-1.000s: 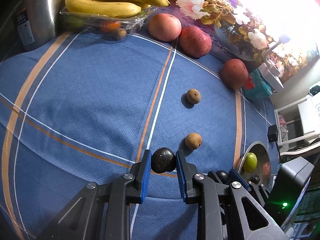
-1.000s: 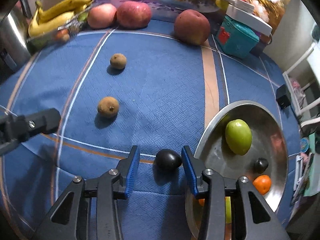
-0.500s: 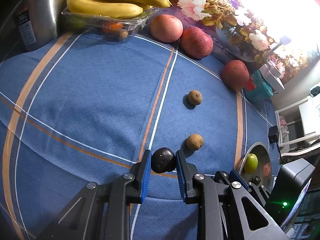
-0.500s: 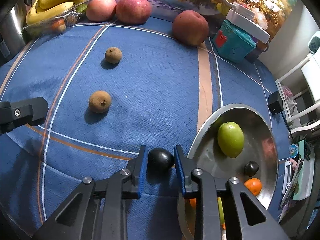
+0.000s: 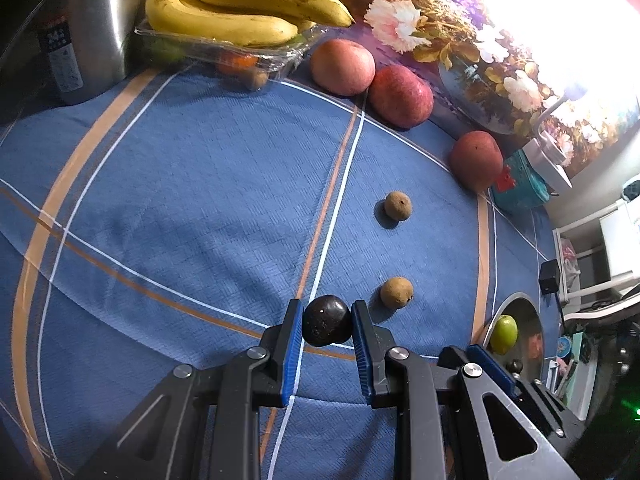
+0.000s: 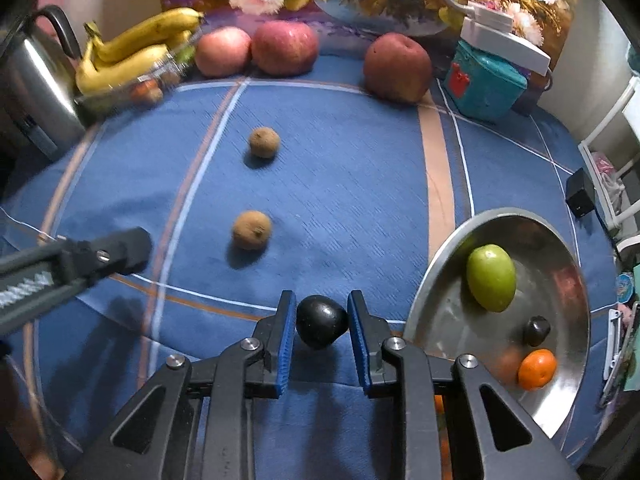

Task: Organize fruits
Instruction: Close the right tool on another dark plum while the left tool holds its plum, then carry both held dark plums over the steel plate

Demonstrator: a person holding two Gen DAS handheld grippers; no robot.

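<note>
Between claw (image 6: 322, 328) pads, dark glossy fruit (image 6: 321, 321)

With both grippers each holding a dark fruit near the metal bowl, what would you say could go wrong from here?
1. The right gripper holds its dark fruit low on a tapered, smooth shape; it might slip out before reaching the metal bowl.
2. The left gripper sits close beside the right one, so the two could collide on the way to the bowl.
3. A dropped fruit could knock the green fruit or roll off the blue cloth.
</note>
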